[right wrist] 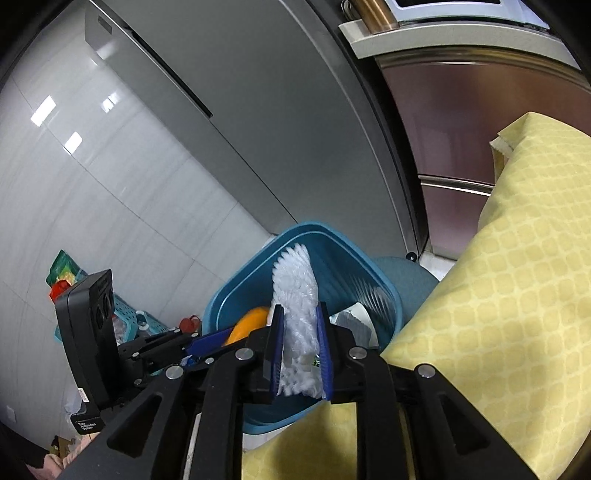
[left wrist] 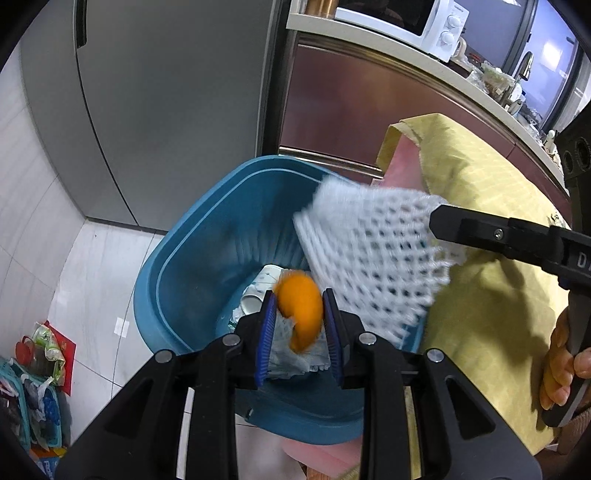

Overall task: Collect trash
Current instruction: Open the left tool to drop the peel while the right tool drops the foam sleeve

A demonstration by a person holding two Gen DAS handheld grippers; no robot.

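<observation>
A blue trash bin (left wrist: pixel 192 258) stands on the floor beside the table; it also shows in the right wrist view (right wrist: pixel 236 291). Paper cups and wrappers (left wrist: pixel 258 291) lie inside it. My left gripper (left wrist: pixel 300 325) is over the bin, its blue pads around an orange peel (left wrist: pixel 301 310) that looks blurred, with a pale tissue (left wrist: pixel 295 356) below it. The peel also shows in the right wrist view (right wrist: pixel 249 323). My right gripper (right wrist: pixel 300 350) is shut on a white foam fruit net (right wrist: pixel 297 306) above the bin; the net spreads wide in the left wrist view (left wrist: pixel 373 254).
A table with a yellow cloth (left wrist: pixel 491 236) sits right of the bin. A grey fridge (left wrist: pixel 166 110) stands behind. A steel cabinet (left wrist: pixel 351 110) carries a microwave (left wrist: pixel 402 22). Baskets and bags (left wrist: pixel 37 369) clutter the floor at left.
</observation>
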